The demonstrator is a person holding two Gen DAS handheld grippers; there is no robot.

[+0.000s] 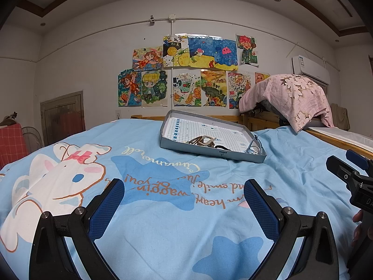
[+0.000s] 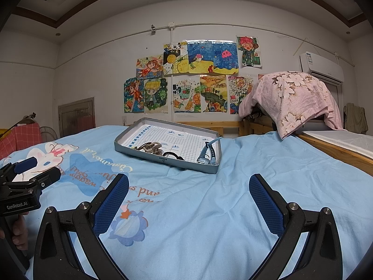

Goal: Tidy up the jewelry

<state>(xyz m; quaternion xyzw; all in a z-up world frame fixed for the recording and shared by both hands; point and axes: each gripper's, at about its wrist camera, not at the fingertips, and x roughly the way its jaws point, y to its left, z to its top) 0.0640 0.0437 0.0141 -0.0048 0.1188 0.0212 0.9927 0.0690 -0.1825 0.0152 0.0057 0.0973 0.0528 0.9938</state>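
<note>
The small things in the gray tray (image 2: 166,161) lie in a heap, too small to tell one from another. The tray's near wall hides their bottoms. A blue strap (image 2: 211,152) leans in the right corner, and its low end is hidden.

A pink flowered cloth (image 2: 296,98) covers a lump by the wall, so what sits under it cannot be seen.

The left gripper (image 2: 37,171) is cut off by the left edge in the right wrist view. Only a few fingers of the hand (image 2: 19,229) holding it show.

The white rabbit picture (image 1: 58,177) on the blue sheet (image 1: 174,233) is partly hidden behind a gripper finger.
</note>
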